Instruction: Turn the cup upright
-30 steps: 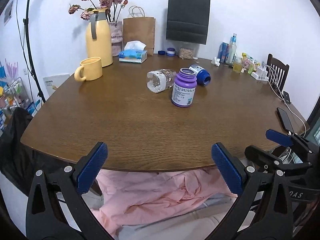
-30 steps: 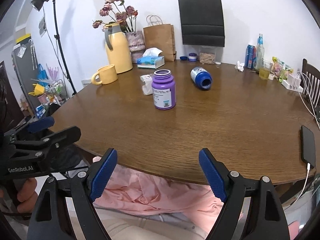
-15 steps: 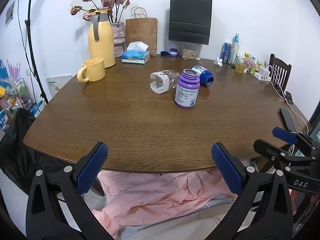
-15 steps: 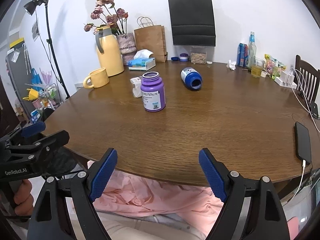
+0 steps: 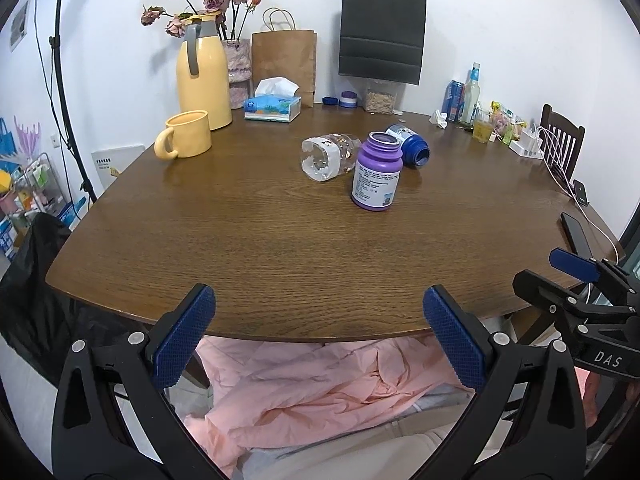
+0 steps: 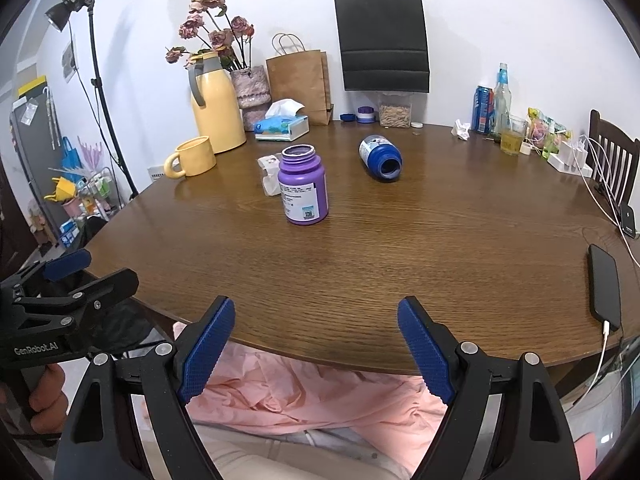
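Past the bench's near edge, the cup [image 5: 327, 157] lies sideways, mouth toward the left gripper [image 5: 319, 336]; both jaws apart.

Bright even light, sharp, fisheye-warped edges.

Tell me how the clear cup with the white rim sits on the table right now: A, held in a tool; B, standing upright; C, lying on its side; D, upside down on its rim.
C: the clear cup lies on its side on the table, its open mouth facing the left wrist camera, beside the upright purple bottle.
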Available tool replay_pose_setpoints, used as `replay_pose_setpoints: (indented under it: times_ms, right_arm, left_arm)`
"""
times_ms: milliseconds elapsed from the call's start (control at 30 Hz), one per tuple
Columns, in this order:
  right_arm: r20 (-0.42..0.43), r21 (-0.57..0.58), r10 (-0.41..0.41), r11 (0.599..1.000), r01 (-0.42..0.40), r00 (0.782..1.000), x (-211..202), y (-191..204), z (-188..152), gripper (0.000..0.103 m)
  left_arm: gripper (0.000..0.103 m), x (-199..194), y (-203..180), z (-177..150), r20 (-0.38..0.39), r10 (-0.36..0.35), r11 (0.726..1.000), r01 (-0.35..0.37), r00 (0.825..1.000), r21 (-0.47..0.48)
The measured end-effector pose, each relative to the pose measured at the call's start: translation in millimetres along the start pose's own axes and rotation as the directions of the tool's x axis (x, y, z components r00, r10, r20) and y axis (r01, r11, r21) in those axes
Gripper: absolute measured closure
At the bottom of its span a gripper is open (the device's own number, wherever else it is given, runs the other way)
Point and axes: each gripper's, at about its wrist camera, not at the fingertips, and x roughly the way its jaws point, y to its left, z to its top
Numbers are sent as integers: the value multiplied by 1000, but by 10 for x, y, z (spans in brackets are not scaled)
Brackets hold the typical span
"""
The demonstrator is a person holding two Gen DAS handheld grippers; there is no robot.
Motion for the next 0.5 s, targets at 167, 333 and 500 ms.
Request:
replay_pose_setpoints:
  times_ms: [167,333,500]
  right_arm:
    - [-10,11,3,1000,-2,1000,26,-28,-4,16]
    - [-10,10,4,1000,-3,1000,33,-29,-6,16]
    - [-11,12,4,1000,-4,1000,40,-28,-9,16]
  left_arm:
    - [0,12,-4,-9,-11,2,1000,-2,1000,-1]
    - [0,12,-2,-9,-8,6,1000,-6,1000,-1]
    - [0,34,-5,-20,-21,-6,1000,5,1000,-4]
